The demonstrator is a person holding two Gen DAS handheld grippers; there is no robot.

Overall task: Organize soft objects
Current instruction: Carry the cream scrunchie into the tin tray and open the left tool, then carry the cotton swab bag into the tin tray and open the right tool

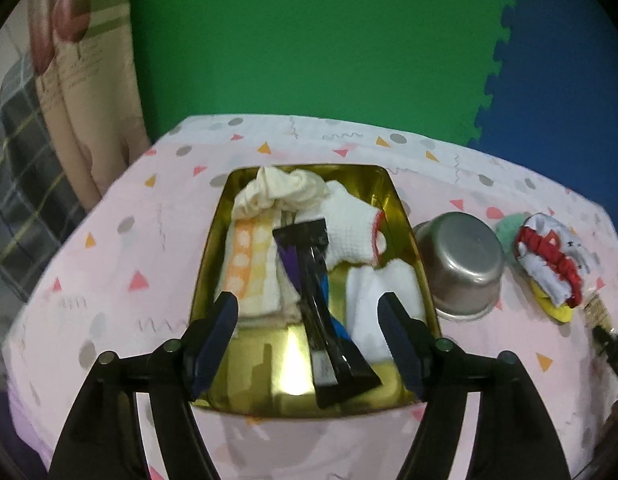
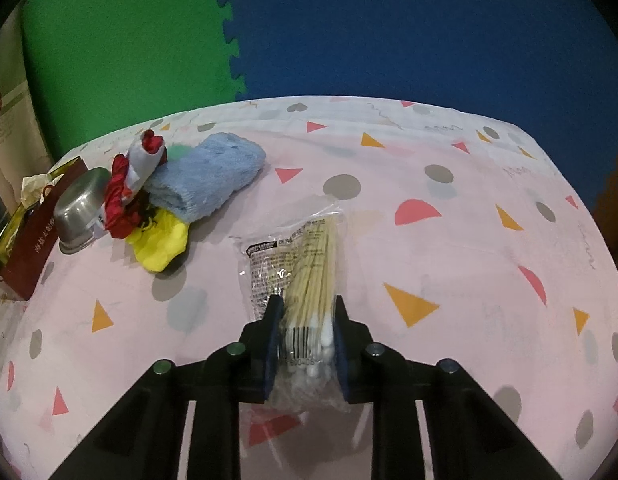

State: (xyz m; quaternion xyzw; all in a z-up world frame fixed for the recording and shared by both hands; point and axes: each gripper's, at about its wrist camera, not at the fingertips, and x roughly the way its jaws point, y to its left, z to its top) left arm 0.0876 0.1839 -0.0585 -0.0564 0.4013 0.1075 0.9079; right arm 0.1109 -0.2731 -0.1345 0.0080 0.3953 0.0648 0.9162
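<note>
- Left gripper (image 1: 309, 334): fingers spread wide, holding nothing, poised over the near half of the gold tray (image 1: 213, 248)
- Gold tray, on the desk (image 1: 109, 272) with its patterned pink cover, holds from 9 to 3 o'clock: an orange-and-white checked cloth (image 1: 245, 272), a cream scrunched cloth (image 1: 277, 192) at 12 o'clock, a black tube (image 1: 321, 304) lying lengthwise down the middle, a white knit cloth with red edging (image 1: 349, 228), and a folded white cloth (image 1: 373, 304)
- Steel bowl (image 1: 461, 264): upside down on the desk, just beside the tray's right wall
- Pile of soft items at 3 o'clock of the bowl: red-and-white fabric (image 1: 549, 260) on top of a yellow piece (image 1: 557, 310); in the right wrist view a rolled blue towel (image 2: 205, 176) lies against this pile
- Right gripper (image 2: 305, 320): fingers closed on a clear bag of cotton swabs (image 2: 305, 264); the bag's far end lies on the desk, well apart from the pile at 10 o'clock
</note>
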